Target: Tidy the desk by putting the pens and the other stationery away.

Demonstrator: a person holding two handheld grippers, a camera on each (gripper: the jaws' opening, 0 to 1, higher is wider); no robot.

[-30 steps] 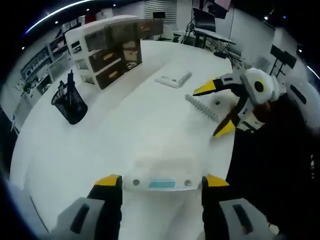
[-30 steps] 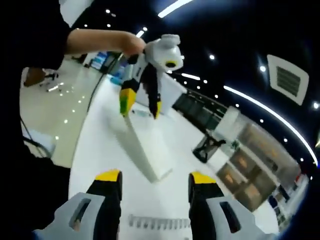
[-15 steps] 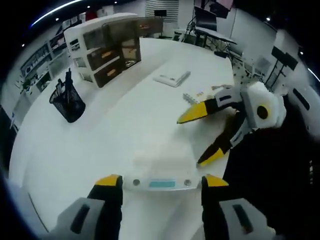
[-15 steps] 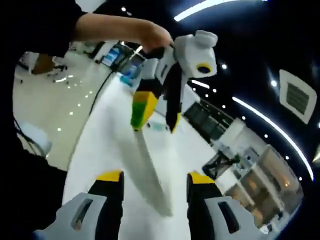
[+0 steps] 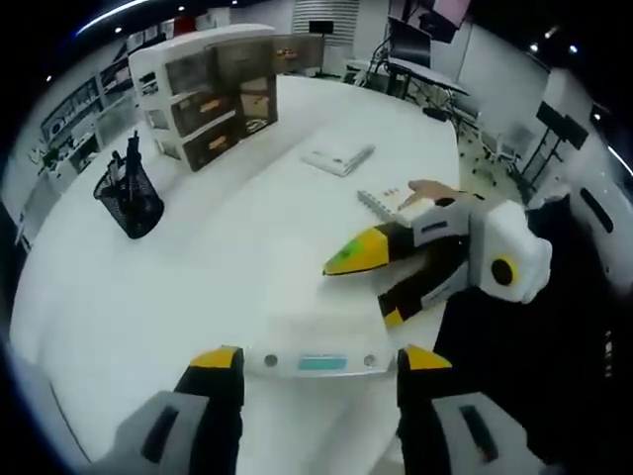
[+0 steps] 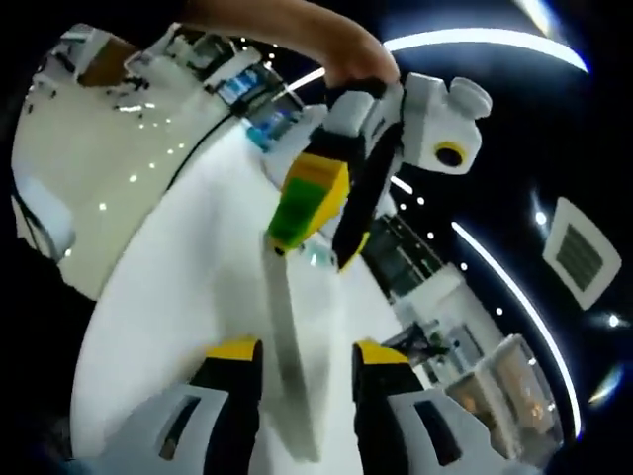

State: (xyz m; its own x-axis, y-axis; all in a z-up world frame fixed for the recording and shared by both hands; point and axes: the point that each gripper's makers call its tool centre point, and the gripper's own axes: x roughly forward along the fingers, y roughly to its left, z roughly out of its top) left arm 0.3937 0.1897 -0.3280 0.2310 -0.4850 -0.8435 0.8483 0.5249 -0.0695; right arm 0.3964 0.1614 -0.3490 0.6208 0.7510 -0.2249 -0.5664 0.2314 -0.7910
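Note:
A long flat white device (image 5: pixel 318 348) with a small blue display spans the gap between my left gripper's (image 5: pixel 319 358) yellow-tipped jaws, which are shut on its near end. In the right gripper view the same device (image 6: pixel 290 327) hangs as a white strip from the left gripper (image 6: pixel 318 247) and runs down between my right gripper's (image 6: pixel 297 351) jaws. The right gripper (image 5: pixel 361 289) reaches in from the right, open, its jaws straddling the device's far end. A black mesh pen holder (image 5: pixel 134 203) with pens stands at the left.
A drawer unit (image 5: pixel 208 94) with brown-fronted drawers stands at the back of the round white table (image 5: pixel 227 247). A white booklet (image 5: pixel 341 156) and a spiral-edged item (image 5: pixel 381 203) lie beyond the right gripper. Office desks and chairs fill the background.
The right gripper has swung in from the right toward the white device and its jaws have narrowed around it. The left gripper holds steady.

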